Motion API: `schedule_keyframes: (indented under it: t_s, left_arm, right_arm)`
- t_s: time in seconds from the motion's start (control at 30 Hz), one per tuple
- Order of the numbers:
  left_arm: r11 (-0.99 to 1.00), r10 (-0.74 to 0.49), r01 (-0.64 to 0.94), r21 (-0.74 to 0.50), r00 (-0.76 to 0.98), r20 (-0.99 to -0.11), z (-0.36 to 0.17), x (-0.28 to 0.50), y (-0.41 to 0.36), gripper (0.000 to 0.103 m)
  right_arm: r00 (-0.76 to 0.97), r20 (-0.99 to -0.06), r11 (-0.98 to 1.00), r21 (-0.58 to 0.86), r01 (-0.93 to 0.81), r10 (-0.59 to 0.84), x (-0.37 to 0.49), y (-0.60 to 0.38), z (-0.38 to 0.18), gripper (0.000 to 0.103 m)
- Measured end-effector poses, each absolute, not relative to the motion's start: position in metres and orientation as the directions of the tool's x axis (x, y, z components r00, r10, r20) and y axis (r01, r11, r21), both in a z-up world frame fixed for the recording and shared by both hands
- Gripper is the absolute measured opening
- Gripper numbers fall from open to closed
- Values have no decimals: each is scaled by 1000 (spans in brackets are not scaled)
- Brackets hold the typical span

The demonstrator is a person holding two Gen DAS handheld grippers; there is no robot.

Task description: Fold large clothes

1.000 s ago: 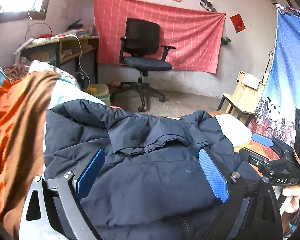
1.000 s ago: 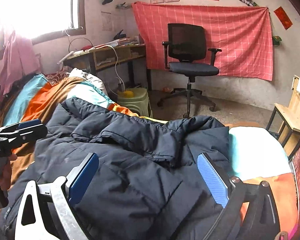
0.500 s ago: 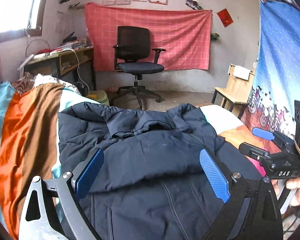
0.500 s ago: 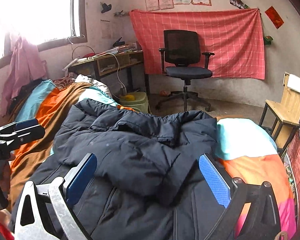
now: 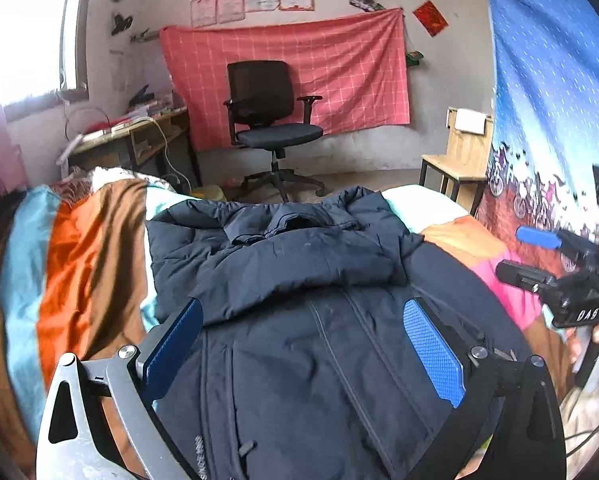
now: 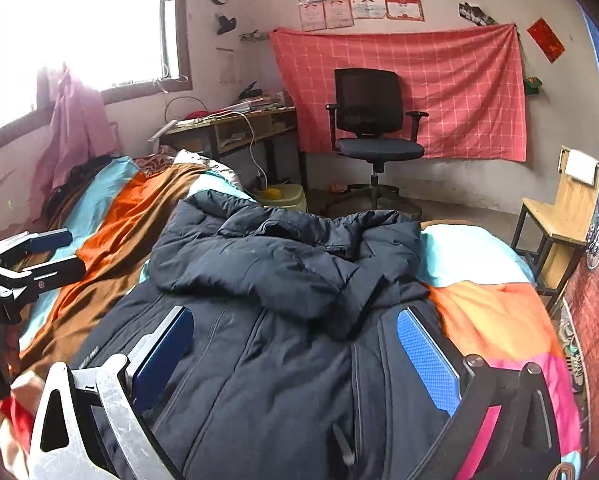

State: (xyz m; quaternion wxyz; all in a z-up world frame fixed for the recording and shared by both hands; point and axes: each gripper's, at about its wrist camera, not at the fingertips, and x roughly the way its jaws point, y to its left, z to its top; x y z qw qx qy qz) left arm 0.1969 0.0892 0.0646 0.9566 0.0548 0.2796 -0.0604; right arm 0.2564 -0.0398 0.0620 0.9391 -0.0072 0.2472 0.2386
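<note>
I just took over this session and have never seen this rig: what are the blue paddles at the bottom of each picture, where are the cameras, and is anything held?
No robot arm here: a person holds a two-finger gripper in each hand, with a fisheye camera on each looking along its fingers. The blue paddles are finger pads. One picture looks out from the left gripper, with the right gripper at its right edge; the other from the right gripper. Both are open and hold nothing. A dark jacket lies on a striped blanket on the bed, its top part turned down over the front.
</note>
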Motion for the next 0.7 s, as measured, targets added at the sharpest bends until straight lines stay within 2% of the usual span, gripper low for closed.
schedule_keyframes:
  t_s: [0.2, 0.4, 0.7]
  left_arm:
    - [979, -110, 185, 83, 827, -551, 51, 173, 79, 99]
    - [984, -132, 179, 23, 799, -586, 31, 151, 86, 99]
    - [974, -107, 214, 73, 722, -684, -23, 110, 98, 99]
  right_arm:
    - [755, -491, 888, 94, -451, 435, 219, -57, 62, 103]
    - [754, -511, 888, 41, -458, 412, 186, -71, 59, 103]
    - [710, -582, 817, -129, -562, 397, 149, -68, 29, 103]
